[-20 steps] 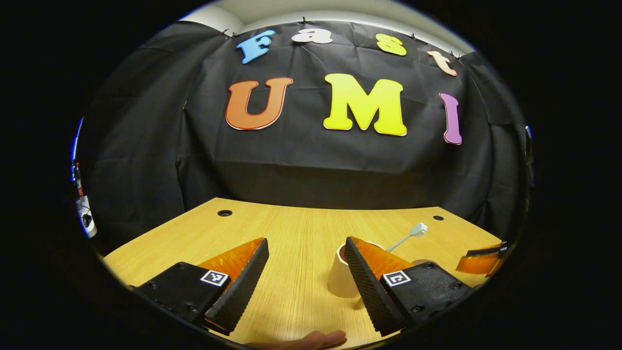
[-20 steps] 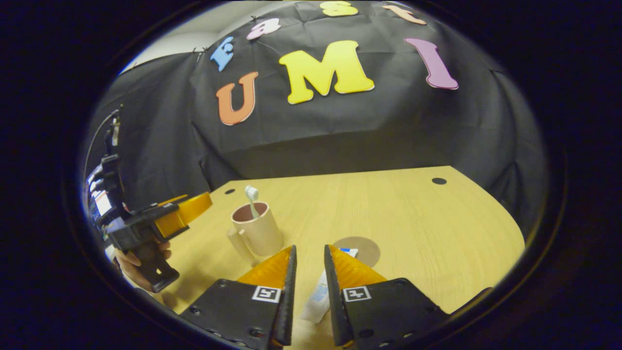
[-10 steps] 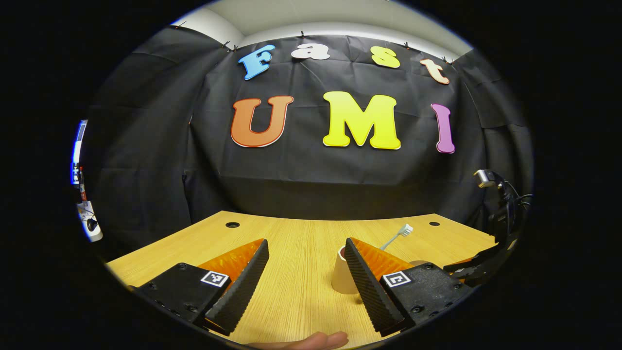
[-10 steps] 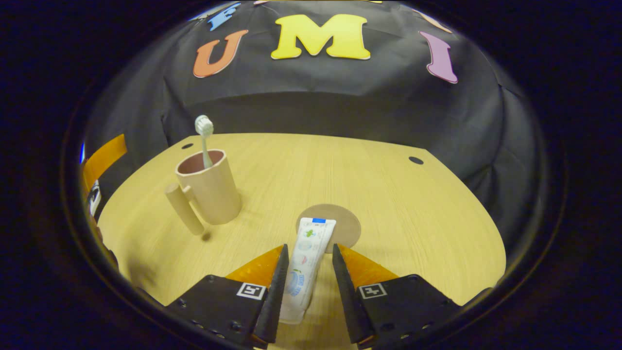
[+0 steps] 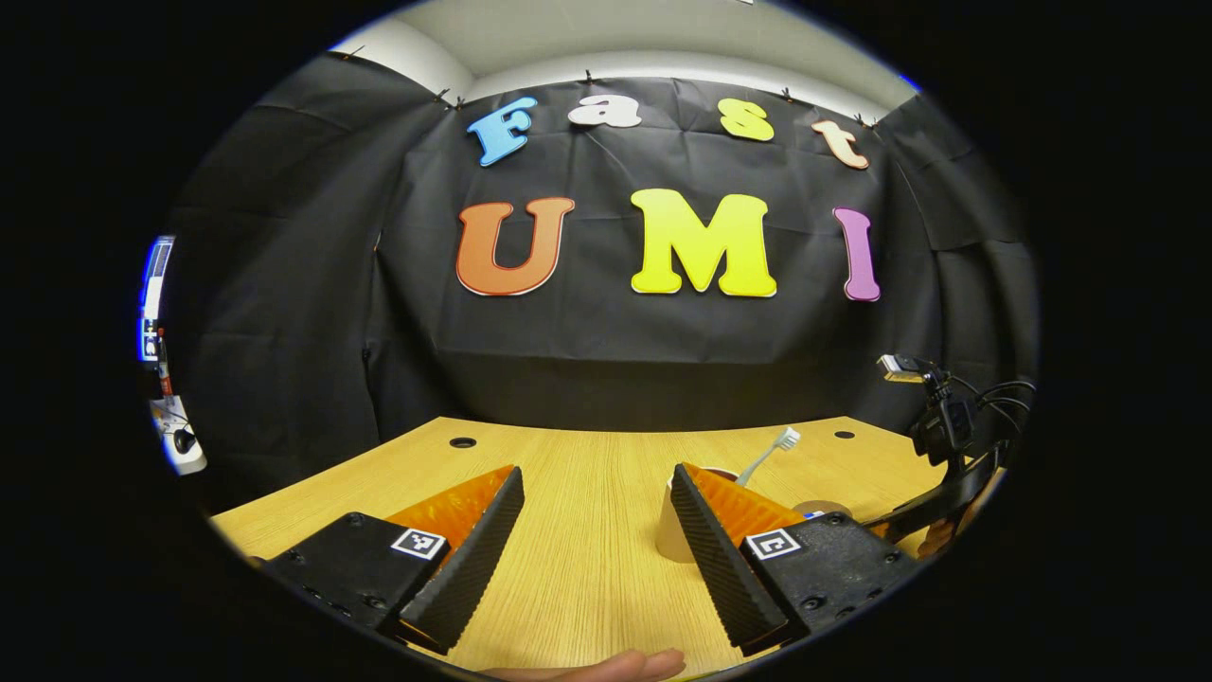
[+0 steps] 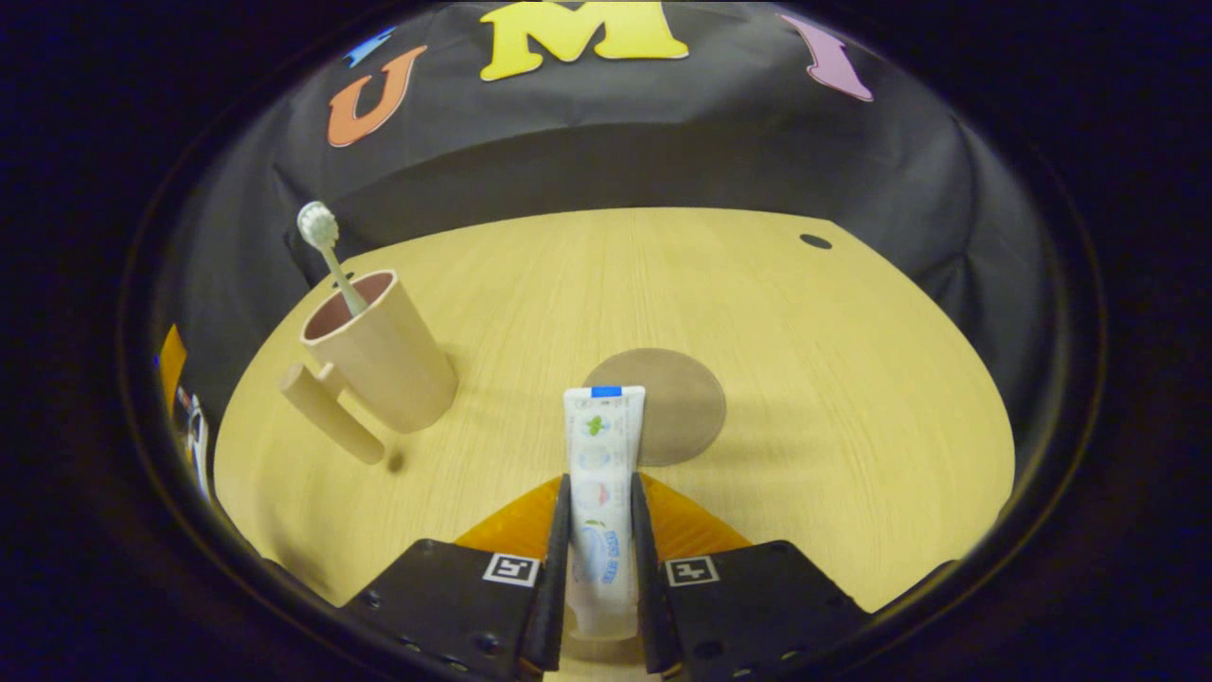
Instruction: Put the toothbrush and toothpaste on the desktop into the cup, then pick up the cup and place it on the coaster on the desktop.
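one toothpaste tube is lying between the fingers of the right gripper, its long axis running straight ahead along those fingers, flat crimped end pointing away toward the coaster and overlapping its near edge. both fingers are pressing on the tube's sides, so the right gripper is pinching it low over the desktop.

the relation the coming move is turning on: one cup is standing ahead and to the left of that gripper, well apart from the tube, mouth open upward, with its handle sticking out toward the near left. one toothbrush is already leaning in it, head up. my judgement is that the tube needs tipping upright before going in beside the brush.

the left gripper is holding its fingers spread wide with nothing between them; in the left gripper view the cup is sitting just behind its right finger, so the left hand is nearer the cup, the right nearer the coaster.
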`<act>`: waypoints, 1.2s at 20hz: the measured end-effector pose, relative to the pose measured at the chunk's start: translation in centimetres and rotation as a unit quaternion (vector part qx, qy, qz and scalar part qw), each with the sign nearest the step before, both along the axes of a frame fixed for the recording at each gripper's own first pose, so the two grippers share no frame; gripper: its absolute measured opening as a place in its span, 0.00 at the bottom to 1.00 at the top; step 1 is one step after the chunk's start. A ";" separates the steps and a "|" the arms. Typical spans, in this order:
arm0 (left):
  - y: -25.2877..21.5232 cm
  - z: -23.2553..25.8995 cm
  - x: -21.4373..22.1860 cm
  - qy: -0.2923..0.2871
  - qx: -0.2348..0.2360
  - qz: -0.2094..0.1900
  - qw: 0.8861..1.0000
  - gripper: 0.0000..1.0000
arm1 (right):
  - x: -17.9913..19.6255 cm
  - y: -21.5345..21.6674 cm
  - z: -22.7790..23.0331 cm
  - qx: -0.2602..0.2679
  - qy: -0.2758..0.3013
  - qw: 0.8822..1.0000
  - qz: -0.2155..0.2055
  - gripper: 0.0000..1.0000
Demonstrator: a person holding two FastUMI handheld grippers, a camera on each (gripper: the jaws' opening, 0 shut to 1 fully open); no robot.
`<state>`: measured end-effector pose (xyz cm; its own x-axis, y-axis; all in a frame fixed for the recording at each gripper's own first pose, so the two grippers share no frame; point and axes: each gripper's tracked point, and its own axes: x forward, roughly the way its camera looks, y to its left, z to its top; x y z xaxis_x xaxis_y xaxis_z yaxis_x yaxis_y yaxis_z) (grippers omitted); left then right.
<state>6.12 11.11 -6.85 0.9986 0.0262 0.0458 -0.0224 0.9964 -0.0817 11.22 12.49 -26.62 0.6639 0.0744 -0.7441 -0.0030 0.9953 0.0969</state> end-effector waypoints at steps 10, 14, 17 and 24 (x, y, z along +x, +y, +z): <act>1.3 -2.2 -0.2 0.021 -0.013 0.015 1.000 0.99 | 0.3 1.0 9.8 0.028 -0.218 0.975 0.028 0.25; 1.6 -2.4 -0.6 0.023 -0.017 0.014 0.999 0.99 | 0.2 4.4 18.4 0.020 -0.352 0.934 0.061 0.27; 1.8 -2.3 -1.2 0.017 -0.014 0.009 1.000 0.99 | -0.2 8.7 22.6 0.027 -0.413 0.905 0.095 0.24; 2.8 -2.1 -2.2 0.002 -0.015 0.005 1.000 0.99 | 4.2 15.3 21.5 0.053 -0.411 0.901 0.127 0.27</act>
<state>3.88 13.92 -8.96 0.9985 0.0381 0.0404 -0.0334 0.9933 -0.1105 15.42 27.79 -5.14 0.9391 0.3434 0.0120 -0.3435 0.9376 0.0534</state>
